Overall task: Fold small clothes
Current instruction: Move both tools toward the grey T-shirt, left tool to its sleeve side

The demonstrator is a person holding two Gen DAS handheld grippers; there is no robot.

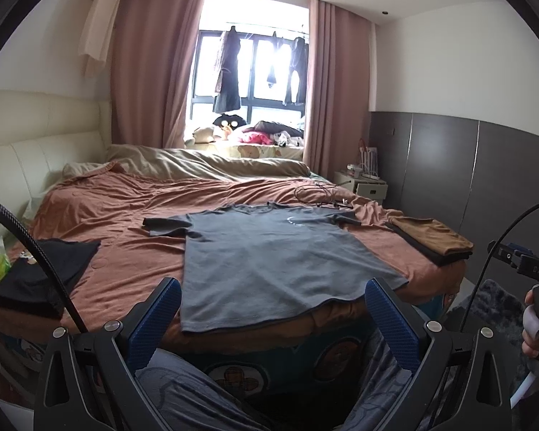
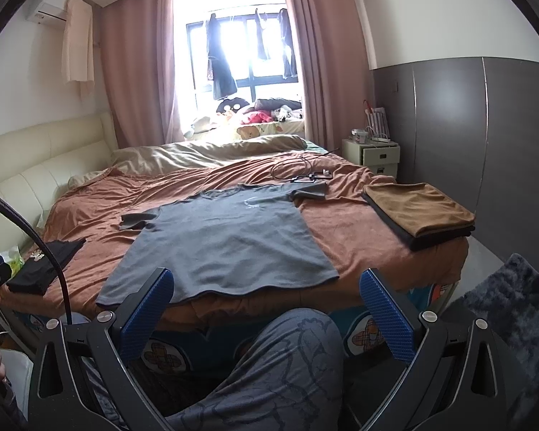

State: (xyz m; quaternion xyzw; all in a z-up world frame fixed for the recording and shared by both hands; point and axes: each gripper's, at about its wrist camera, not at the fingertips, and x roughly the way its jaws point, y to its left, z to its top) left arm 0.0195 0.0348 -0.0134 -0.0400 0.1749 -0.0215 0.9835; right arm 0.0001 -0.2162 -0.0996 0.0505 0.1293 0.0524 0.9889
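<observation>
A grey T-shirt [image 1: 269, 258] lies spread flat, front up, on the rust-coloured bedspread [image 1: 125, 215], its hem at the near edge of the bed. It also shows in the right wrist view as the grey T-shirt [image 2: 226, 248]. My left gripper [image 1: 273, 287] is open, held back from the hem with nothing between its blue pads. My right gripper [image 2: 266, 280] is also open and empty, hanging just short of the hem. Both sleeves lie stretched out to the sides.
A folded stack with a brown garment on top [image 2: 420, 215] sits at the bed's right corner. Black clothes [image 1: 43, 276] lie at the left edge. A coiled cable [image 2: 302, 172] lies beyond the shirt. A person's patterned trouser leg [image 2: 280, 366] is below the grippers. A nightstand [image 2: 373, 154] stands at the right.
</observation>
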